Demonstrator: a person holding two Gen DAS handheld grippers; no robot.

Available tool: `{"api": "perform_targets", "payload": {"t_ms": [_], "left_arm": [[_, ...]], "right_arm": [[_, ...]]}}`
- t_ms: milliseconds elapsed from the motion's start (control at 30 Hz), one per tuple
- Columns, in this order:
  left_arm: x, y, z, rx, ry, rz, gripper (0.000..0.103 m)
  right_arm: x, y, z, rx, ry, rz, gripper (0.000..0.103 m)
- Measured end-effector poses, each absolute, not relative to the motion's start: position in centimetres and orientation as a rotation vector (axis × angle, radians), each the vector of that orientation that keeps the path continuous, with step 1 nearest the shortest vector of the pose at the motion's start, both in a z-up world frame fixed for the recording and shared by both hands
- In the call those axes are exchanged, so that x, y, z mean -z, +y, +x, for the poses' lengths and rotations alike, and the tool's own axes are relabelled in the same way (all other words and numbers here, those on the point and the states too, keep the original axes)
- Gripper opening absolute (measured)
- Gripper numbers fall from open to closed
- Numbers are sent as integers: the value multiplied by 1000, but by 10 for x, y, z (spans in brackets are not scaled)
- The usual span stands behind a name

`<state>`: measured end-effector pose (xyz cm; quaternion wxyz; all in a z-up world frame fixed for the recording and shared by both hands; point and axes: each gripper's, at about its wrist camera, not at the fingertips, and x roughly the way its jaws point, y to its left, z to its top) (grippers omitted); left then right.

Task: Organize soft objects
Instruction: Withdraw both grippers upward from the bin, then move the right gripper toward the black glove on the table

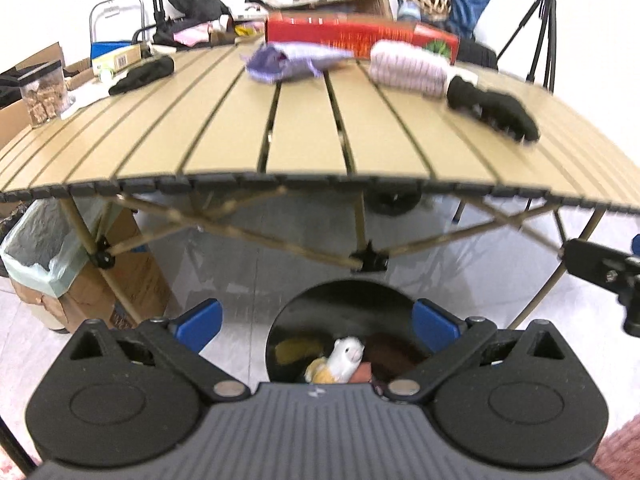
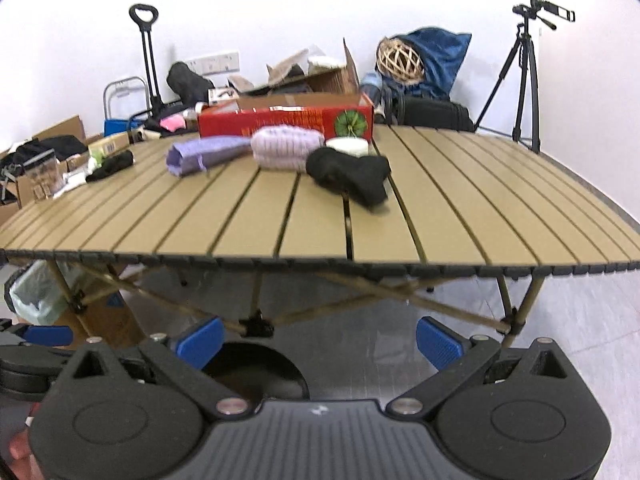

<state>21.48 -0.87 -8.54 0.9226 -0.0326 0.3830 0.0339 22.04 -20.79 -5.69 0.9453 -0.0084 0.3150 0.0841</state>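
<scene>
On the slatted tan table (image 1: 224, 136) (image 2: 460, 208) lie a purple folded cloth (image 1: 286, 62) (image 2: 204, 154), a pink striped knit roll (image 1: 408, 68) (image 2: 286, 150), a black soft piece (image 1: 490, 108) (image 2: 350, 174) and another black piece (image 1: 142, 74) (image 2: 112, 165) at the left. A black round bin (image 1: 344, 332) (image 2: 256, 372) on the floor below holds a white plush toy (image 1: 342, 360) and other soft things. My left gripper (image 1: 318, 326) hangs open over the bin, below the table edge. My right gripper (image 2: 320, 342) is open with nothing in it, beside the bin.
A red box (image 1: 360, 36) (image 2: 286, 120) stands at the table's far edge. Cardboard boxes, bags and a wicker ball (image 2: 400, 60) crowd the back. A tripod (image 2: 524, 76) stands at the right. A lined bin (image 1: 36, 248) and a carton sit under the table's left.
</scene>
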Motion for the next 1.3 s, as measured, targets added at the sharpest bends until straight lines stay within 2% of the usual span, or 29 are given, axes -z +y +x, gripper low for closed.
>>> {"api": "perform_targets", "payload": {"t_ms": [600, 1300], "left_arm": [[32, 19, 260, -115, 633, -125, 103], [26, 31, 348, -133, 619, -121, 103]], "right_arm": [[19, -203, 284, -173, 519, 11, 103], [49, -199, 395, -122, 544, 51, 103]]}}
